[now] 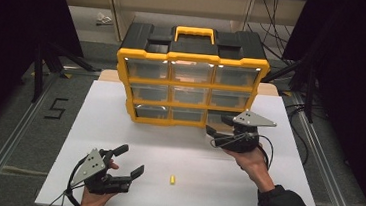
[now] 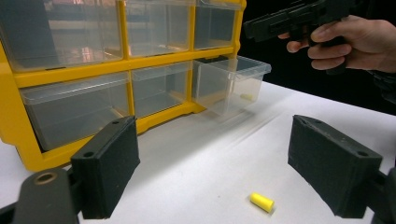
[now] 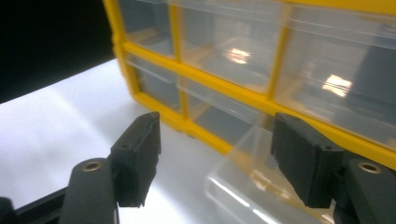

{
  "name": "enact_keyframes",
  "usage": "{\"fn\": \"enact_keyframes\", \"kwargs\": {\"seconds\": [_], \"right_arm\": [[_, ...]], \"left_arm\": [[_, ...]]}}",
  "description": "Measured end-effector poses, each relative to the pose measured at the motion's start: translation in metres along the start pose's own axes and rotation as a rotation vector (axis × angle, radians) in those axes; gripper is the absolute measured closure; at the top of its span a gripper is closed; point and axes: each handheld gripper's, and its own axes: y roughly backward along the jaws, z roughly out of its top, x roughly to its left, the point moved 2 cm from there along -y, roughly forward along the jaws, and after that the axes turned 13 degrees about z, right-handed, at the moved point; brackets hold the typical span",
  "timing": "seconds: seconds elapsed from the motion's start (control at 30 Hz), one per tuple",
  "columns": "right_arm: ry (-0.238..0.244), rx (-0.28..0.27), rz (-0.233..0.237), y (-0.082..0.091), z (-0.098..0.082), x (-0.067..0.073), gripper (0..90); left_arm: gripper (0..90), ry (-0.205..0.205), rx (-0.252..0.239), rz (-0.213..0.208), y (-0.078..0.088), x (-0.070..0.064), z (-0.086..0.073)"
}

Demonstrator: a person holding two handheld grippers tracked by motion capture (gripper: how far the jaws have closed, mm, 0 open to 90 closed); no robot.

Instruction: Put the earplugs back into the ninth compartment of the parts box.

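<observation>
Cabinet: I see a yellow-framed drawer cabinet [image 1: 191, 78] with a black top and carry handle standing upright at the far middle of the white table [image 1: 117, 142]. I judge it bulky and stiff, heavy enough to stay put while a drawer is worked; nothing here calls for gripping it.

Drawer: the bottom-row clear drawer [image 2: 232, 84] on my right stands pulled partway out of its bay. I judge it light, thin-walled, smooth plastic, slippery and liable to flex or skid under a hard pinch. Best hold: the front lip, pinched squarely, or a flat push on the front face. A small pale item lies inside; I cannot identify it.

Right gripper: my right gripper [image 1: 213, 134] sits just in front of that drawer, jaws apart and holding nothing; the drawer's corner shows between them in the right gripper view, pads clear of it.

Left gripper: my left gripper [image 1: 130, 162] rests low near the table's front edge, jaws wide apart, empty.

Yellow piece: a small yellow piece [image 2: 261, 202] lies on the table just ahead of the left jaws, well apart from the drawer. I judge it very light, possibly soft, prone to roll. Best hold: across its short middle, gently.
</observation>
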Motion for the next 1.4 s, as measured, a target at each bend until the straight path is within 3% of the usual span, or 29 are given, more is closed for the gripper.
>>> {"fn": "enact_keyframes", "kwargs": {"seconds": [0.53,1.4], "right_arm": [[0.034,0.053,0.087,-0.012,-0.002,0.027,27.0],[0.085,0.188,0.214,-0.043,-0.024,0.063,22.3]], "left_arm": [[16.1,-0.001,0.001,-0.001,0.000,0.000,0.000],[16.1,-0.002,0.000,0.001,0.000,0.000,0.000]]}}
